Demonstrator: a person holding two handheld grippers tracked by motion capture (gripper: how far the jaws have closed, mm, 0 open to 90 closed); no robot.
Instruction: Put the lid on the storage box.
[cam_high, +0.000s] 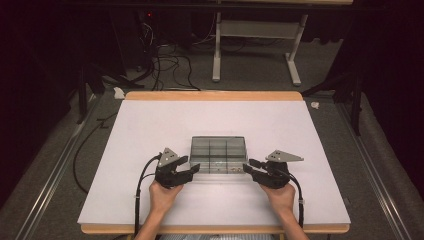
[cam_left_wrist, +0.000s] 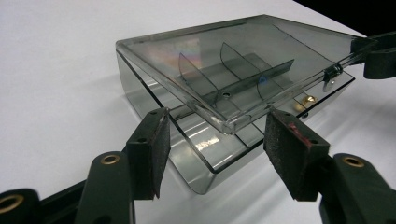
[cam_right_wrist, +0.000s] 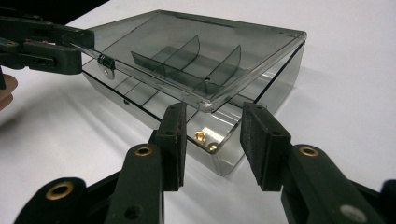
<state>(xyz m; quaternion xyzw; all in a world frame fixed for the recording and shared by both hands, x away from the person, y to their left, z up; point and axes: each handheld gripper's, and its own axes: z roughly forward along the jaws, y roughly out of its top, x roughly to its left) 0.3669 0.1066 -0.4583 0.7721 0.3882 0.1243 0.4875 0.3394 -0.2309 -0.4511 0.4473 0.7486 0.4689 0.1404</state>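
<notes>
A smoky clear plastic compartment box (cam_high: 218, 150) sits at the table's near middle, its lid (cam_left_wrist: 243, 51) tilted up at the front above the base (cam_left_wrist: 201, 158). A few small brass parts (cam_right_wrist: 201, 136) lie in a front compartment. My left gripper (cam_high: 192, 166) is at the box's front left corner. In the left gripper view the lid's corner (cam_left_wrist: 228, 127) lies between the pads (cam_left_wrist: 156, 149), with gaps on both sides. My right gripper (cam_high: 247, 167) is at the front right corner. There too the lid's corner (cam_right_wrist: 210, 106) sits between the pads (cam_right_wrist: 261, 144), which stand apart from it.
The box stands on a white sheet (cam_high: 150, 125) over a wooden table (cam_high: 215, 95). The person's hands (cam_high: 162, 195) come in from the near edge. Cables (cam_high: 170, 65) and a desk frame (cam_high: 217, 50) are on the floor behind. A small metal latch (cam_left_wrist: 330, 77) hangs on the lid's front edge.
</notes>
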